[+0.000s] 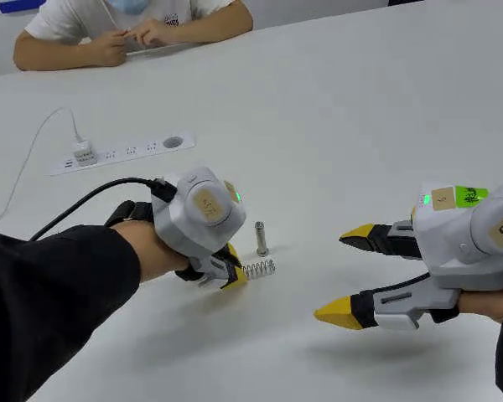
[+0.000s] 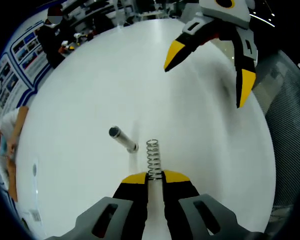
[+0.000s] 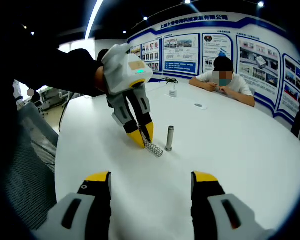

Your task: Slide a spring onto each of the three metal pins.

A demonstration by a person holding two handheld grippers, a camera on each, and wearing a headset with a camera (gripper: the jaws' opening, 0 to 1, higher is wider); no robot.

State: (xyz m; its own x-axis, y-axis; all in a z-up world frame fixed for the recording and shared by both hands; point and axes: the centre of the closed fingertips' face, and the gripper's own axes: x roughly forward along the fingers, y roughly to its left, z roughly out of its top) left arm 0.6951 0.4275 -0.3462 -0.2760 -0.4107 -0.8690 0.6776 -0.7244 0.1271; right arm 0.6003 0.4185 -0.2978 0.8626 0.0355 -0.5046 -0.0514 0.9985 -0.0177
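One white table (image 1: 335,126), posters (image 3: 200,47) behind; left gripper (image 1: 235,275) clamps a spring (image 1: 258,269), right gripper (image 1: 344,275) gapes

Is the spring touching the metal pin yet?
Apart. The left gripper view shows bare table between the spring and the metal pin.

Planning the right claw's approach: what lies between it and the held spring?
Only bare table between the right claw and the spring, clearest in the head view.
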